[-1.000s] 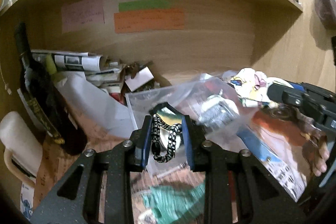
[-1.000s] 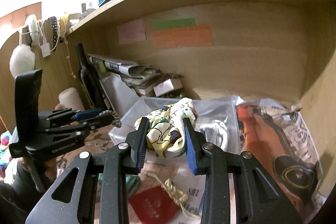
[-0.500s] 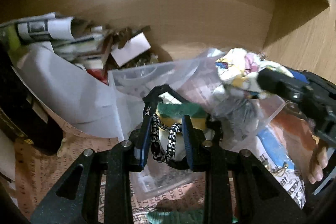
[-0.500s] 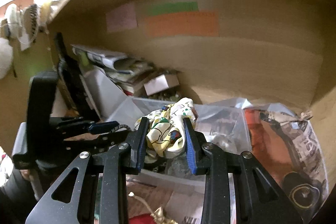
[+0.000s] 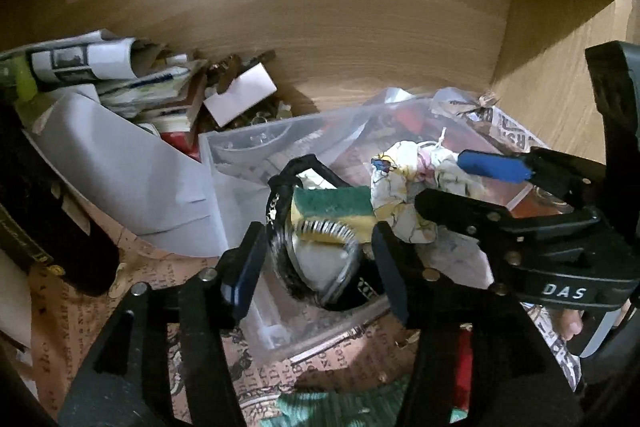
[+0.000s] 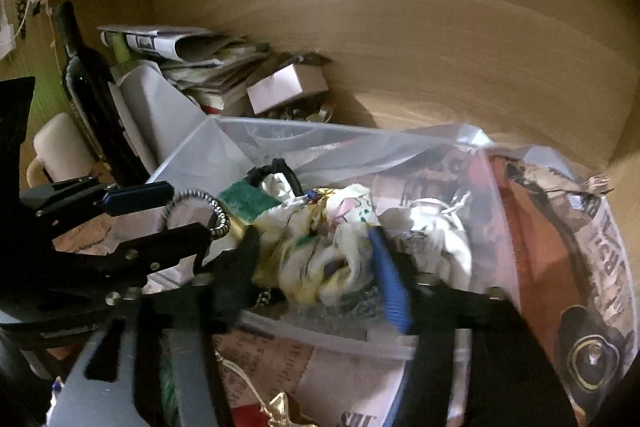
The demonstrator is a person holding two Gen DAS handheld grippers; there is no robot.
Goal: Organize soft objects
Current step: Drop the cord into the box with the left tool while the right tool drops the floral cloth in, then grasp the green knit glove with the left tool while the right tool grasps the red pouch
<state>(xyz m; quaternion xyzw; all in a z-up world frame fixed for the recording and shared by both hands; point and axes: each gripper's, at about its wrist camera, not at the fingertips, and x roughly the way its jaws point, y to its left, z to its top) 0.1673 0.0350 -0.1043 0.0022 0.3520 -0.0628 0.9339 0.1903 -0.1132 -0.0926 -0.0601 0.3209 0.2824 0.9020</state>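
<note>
A clear plastic bin (image 5: 240,163) (image 6: 224,147) on the shelf holds a green and yellow sponge (image 5: 332,205) (image 6: 246,201), black straps and white cloth. My left gripper (image 5: 316,263) (image 6: 176,211) is open over the bin; the black-and-white braided cord (image 5: 324,233) (image 6: 218,217) lies loose between its jaws. My right gripper (image 6: 316,263) (image 5: 452,183) is open, its jaws wide around the patterned floral cloth (image 6: 320,243) (image 5: 404,183), which rests in the bin.
A dark wine bottle (image 6: 92,83) and a white mug (image 6: 60,147) stand at the left. Stacked papers (image 5: 120,79) and a small white box (image 6: 286,87) lie behind the bin. A printed bag (image 6: 568,259) lies at the right. Teal cloth (image 5: 340,407) lies on the newspaper.
Both grippers moved forward and down into the bin and opened. The braided cord and the floral cloth, held before, now lie loose in the bin.
</note>
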